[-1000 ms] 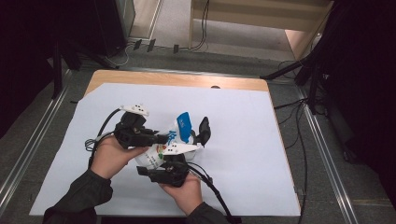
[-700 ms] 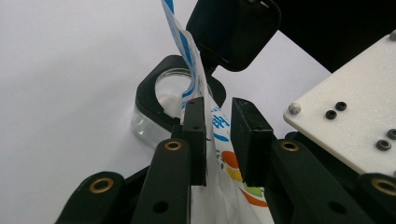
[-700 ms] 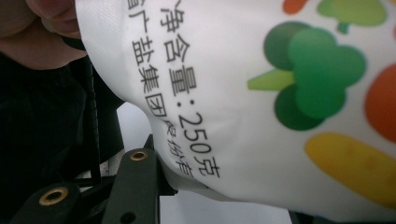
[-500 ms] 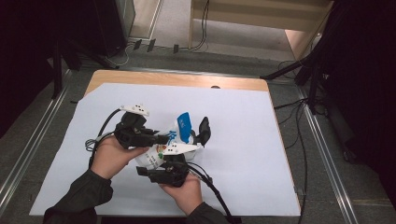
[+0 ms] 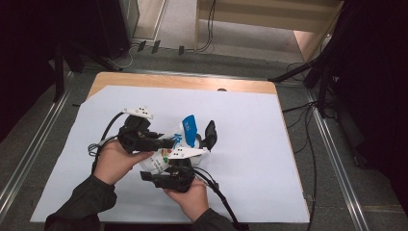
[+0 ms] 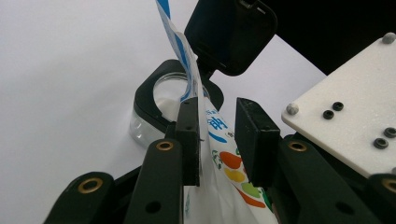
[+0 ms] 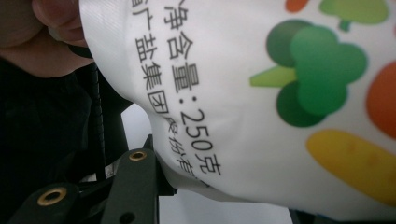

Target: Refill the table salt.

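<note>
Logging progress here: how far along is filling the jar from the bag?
Done: the jar has its black lid flipped open, and the bag leans over it. In hand: the right tongs grip the bag; the left tongs, jaws just opening, have its top edge between them. Left: emptying the bag and closing the lid; the jar's fill is unclear.

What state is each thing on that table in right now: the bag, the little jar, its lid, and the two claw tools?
Bag: held off the table, top edge over the jar, printed with vegetables.
Jar: upright, uncovered, white contents inside.
Lid: flipped up, standing open.
Left gripper: jaws have just been opening, bag between them, one pad apart from it.
Right gripper: holding the bag's lower part.
</note>
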Demonstrator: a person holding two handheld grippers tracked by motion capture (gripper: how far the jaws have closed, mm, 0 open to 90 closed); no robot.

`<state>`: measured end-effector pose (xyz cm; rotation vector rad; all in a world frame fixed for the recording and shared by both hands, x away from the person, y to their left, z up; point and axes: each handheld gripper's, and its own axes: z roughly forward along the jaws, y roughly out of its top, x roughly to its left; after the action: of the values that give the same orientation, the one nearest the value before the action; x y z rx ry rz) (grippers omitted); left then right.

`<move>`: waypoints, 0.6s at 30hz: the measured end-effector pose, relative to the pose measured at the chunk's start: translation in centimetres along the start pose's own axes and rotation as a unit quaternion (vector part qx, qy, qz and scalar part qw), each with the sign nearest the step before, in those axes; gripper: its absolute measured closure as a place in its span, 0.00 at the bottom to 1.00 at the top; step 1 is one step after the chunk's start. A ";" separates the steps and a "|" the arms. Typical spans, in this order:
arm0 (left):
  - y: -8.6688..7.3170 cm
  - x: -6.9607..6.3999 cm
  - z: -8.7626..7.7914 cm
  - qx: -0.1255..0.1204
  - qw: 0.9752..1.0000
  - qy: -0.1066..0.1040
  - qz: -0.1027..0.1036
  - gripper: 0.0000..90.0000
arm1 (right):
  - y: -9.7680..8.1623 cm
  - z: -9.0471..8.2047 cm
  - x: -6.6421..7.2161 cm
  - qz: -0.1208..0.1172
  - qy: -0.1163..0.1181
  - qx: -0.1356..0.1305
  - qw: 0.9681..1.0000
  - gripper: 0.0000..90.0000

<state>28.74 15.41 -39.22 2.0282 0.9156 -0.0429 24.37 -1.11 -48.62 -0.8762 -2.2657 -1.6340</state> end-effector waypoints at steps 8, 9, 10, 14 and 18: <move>0.0 -0.1 0.0 0.000 1.000 0.005 0.000 0.81 | 0.1 0.0 0.0 -0.003 0.006 0.003 1.000 0.65; 0.0 -0.2 0.0 -0.001 1.000 0.004 0.001 0.80 | 0.1 0.0 0.0 -0.003 0.006 0.002 1.000 0.65; 0.0 -0.2 0.0 -0.001 1.000 0.005 0.000 0.80 | 0.1 0.0 0.0 -0.003 0.005 0.002 1.000 0.65; 0.0 -0.2 0.0 0.000 1.000 0.005 0.002 0.80 | 0.1 0.1 0.0 -0.006 0.006 0.003 1.000 0.62; 0.0 -0.2 0.0 0.001 1.000 0.009 0.006 0.81 | 0.1 0.2 0.1 -0.013 0.010 0.007 1.000 0.60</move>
<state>28.61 15.26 -39.12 2.0399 0.9141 -0.0188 24.38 -0.87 -48.56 -0.8262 -2.2824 -1.6275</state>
